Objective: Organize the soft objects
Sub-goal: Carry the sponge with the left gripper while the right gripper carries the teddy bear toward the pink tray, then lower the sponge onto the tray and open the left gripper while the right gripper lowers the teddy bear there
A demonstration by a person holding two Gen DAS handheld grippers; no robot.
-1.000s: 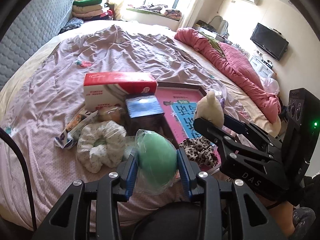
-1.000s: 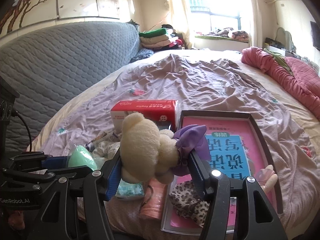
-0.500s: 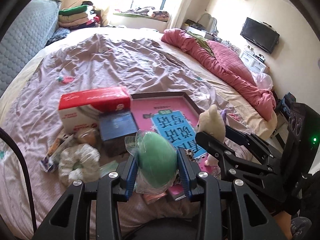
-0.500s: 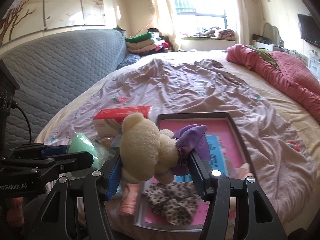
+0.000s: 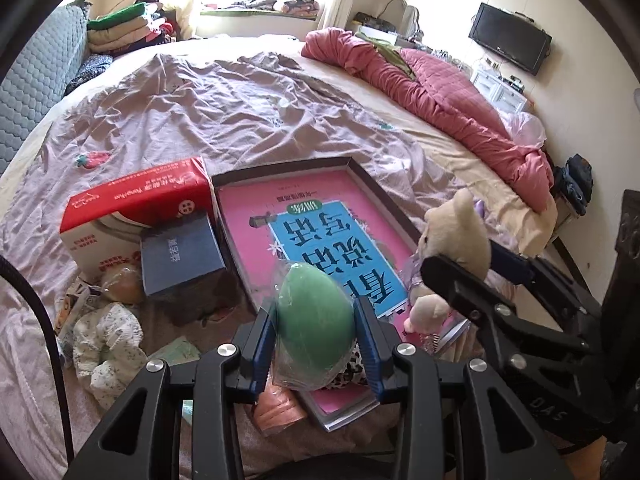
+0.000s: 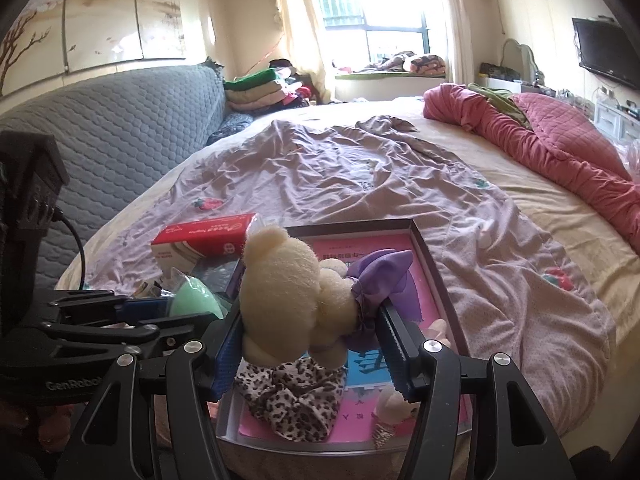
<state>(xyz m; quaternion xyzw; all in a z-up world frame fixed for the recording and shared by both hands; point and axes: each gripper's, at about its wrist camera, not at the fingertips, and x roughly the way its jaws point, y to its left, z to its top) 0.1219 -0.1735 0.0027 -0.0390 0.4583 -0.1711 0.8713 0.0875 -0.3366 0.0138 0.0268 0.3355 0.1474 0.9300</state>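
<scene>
Left gripper (image 5: pixel 316 344) fingers pinching bagged green sponge (image 5: pixel 314 316), right gripper's (image 6: pixel 310 344) pinching plush bear (image 6: pixel 292 292), feet hidden.

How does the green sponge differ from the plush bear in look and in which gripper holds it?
The green sponge is smooth, egg-shaped and wrapped in clear plastic; the plush bear is fuzzy, cream, with a purple bow. The left hand-held gripper holds the sponge; the right hand-held gripper holds the bear. Both are clamped, above the tray.
</scene>
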